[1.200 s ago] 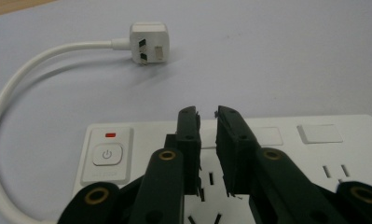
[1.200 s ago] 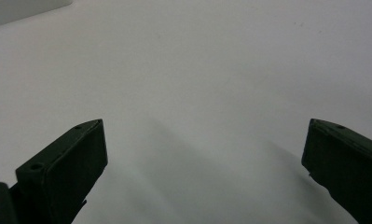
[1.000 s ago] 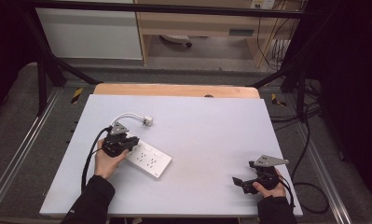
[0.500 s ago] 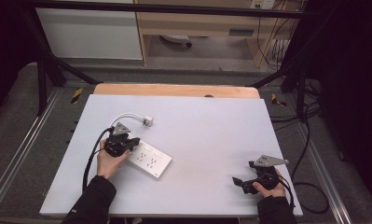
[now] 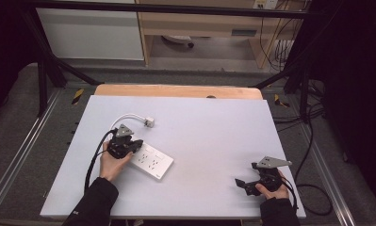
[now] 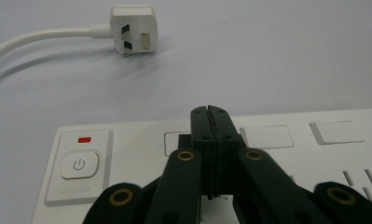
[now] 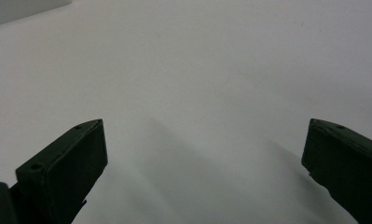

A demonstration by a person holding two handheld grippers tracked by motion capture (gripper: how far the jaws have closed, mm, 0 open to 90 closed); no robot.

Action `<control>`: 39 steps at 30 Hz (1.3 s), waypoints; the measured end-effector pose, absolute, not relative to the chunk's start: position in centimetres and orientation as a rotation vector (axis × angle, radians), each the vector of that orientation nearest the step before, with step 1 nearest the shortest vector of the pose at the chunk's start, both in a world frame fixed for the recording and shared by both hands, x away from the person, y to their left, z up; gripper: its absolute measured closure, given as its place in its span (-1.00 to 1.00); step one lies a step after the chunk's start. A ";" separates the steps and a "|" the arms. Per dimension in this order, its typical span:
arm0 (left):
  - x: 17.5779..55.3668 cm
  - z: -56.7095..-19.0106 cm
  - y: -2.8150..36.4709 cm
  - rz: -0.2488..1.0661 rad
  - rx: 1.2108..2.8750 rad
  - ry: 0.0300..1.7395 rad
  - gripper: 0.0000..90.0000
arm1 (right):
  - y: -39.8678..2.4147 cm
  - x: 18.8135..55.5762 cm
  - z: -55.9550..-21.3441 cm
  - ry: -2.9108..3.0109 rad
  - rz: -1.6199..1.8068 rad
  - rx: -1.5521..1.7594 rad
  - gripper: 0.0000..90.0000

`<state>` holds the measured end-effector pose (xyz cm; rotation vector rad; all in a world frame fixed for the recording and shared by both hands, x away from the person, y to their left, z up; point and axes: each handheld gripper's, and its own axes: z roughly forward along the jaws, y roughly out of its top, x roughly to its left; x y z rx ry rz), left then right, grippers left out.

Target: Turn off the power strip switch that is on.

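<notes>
A white power strip [image 5: 151, 161] lies flat on the left half of the table, its white cable curling back to a loose plug [image 5: 149, 121]. My left gripper [image 5: 136, 144] hovers over the strip's left end with its jaws pressed together and nothing between them. In the left gripper view the shut tips [image 6: 209, 113] sit above the strip [image 6: 277, 137], to the right of its power button [image 6: 79, 164] and small red light. The plug [image 6: 132, 22] lies pins-up beyond. My right gripper [image 5: 241, 183] rests low near the table's front right, jaws wide apart [image 7: 209, 135] over bare table.
The white tabletop [image 5: 214, 136] has a wooden strip [image 5: 176, 90] along its far edge. Black frame posts and cables stand off the table at both sides. A corner of the power strip [image 7: 25, 7] shows at the top left of the right gripper view.
</notes>
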<state>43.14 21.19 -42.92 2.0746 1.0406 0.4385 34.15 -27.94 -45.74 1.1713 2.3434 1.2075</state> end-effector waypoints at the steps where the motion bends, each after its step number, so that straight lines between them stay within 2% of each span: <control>1: 43.1 -42.9 21.2 0.439 2.073 1.041 0.99 | -27.9 34.1 -45.7 2.342 1.208 1.173 -0.99; 39: 42.8 -43.2 20.9 0.462 2.053 1.029 0.99 | -28.0 34.1 -45.7 2.338 1.211 1.170 -0.99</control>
